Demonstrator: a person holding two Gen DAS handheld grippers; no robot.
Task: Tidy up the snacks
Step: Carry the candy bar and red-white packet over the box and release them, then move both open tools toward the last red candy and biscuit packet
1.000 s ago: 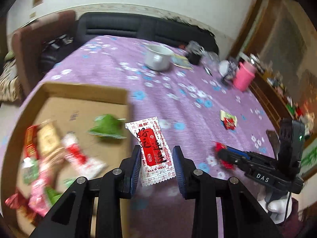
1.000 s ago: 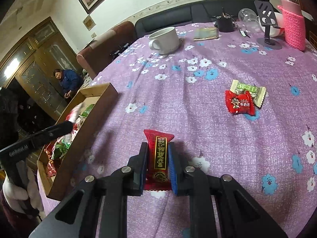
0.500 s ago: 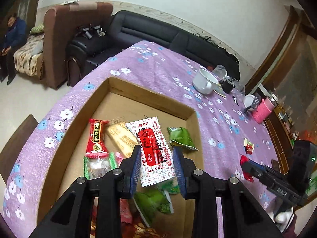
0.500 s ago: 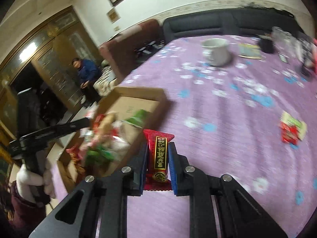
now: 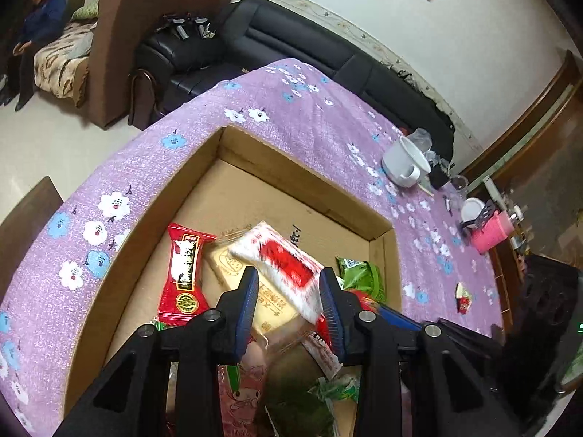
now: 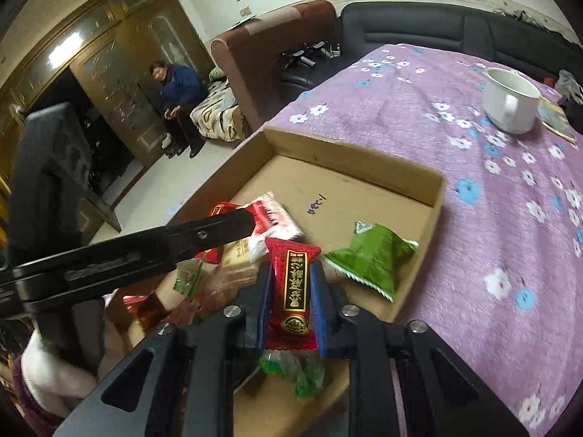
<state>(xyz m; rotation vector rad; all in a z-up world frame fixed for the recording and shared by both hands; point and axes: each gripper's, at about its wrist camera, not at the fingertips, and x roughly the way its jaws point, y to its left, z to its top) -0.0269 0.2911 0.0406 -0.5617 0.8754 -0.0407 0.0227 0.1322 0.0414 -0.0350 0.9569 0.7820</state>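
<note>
A shallow cardboard box (image 5: pixel 313 178) (image 6: pixel 346 153) on the purple flowered tablecloth holds several snack packets. My left gripper (image 5: pixel 289 296) is open above the box; the white and red packet (image 5: pixel 280 266) is blurred between the jaws and seems to be dropping onto the pile. It also shows in the right wrist view (image 6: pixel 273 218). My right gripper (image 6: pixel 289 291) is shut on a red and gold packet (image 6: pixel 293 287), held over the box's near end. A green packet (image 6: pixel 368 258) lies in the box.
A white mug (image 6: pixel 510 100) (image 5: pixel 404 164) stands far on the table. A pink cup (image 5: pixel 490 231) and small items are at the far right. A loose snack (image 5: pixel 463 296) lies on the cloth. A person sits by the door (image 6: pixel 175 91).
Both grippers swung from the table to over the box. The left jaws have opened and the white and red packet has slipped out of their grip. The right gripper still holds its red packet.
</note>
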